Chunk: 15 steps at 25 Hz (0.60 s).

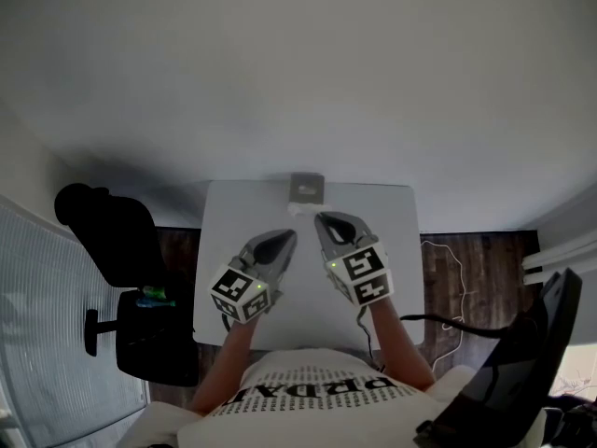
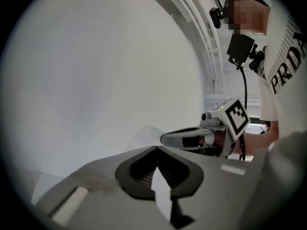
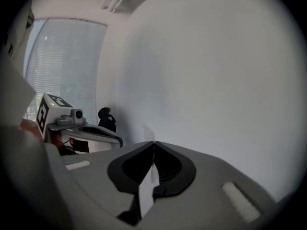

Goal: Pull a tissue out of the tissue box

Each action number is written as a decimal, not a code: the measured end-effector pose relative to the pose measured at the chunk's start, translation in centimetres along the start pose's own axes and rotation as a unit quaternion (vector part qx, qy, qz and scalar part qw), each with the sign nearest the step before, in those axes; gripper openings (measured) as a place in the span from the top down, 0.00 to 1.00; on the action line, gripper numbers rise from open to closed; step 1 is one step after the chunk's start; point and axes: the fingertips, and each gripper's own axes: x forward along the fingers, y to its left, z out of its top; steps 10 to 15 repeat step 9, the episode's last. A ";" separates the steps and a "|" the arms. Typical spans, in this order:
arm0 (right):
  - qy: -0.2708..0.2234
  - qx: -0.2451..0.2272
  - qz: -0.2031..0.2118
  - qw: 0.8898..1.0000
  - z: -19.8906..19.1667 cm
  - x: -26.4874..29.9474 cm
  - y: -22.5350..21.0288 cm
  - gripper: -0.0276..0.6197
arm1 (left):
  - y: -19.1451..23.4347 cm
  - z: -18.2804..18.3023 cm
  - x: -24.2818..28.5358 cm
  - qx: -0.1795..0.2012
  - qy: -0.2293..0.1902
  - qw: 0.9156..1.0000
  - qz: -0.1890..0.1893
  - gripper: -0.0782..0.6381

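A small grey tissue box stands at the far edge of the white table. A white tissue sticks out of it toward me. My right gripper has its tip at that tissue, jaws shut on it; in the right gripper view a thin pale sheet of tissue rises just past the closed tips. My left gripper hovers beside it, a little nearer to me, shut with nothing in it. The left gripper view shows the tissue at the right gripper's tip.
A black office chair stands left of the table on the dark wood floor. A black object and a cable lie at the right. A plain white wall runs behind the table, with window blinds at the left.
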 end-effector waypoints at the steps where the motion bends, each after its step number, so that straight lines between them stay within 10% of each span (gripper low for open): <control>1: -0.001 0.001 0.000 1.000 0.0 0.0 0.0 0.94 | -0.1 0.0 0.0 0.000 0.001 1.000 -0.001 0.90; 15: 0.006 -0.004 0.004 1.000 -0.5 0.4 -0.3 0.94 | 0.3 -0.2 0.3 0.002 0.005 1.000 -0.002 0.90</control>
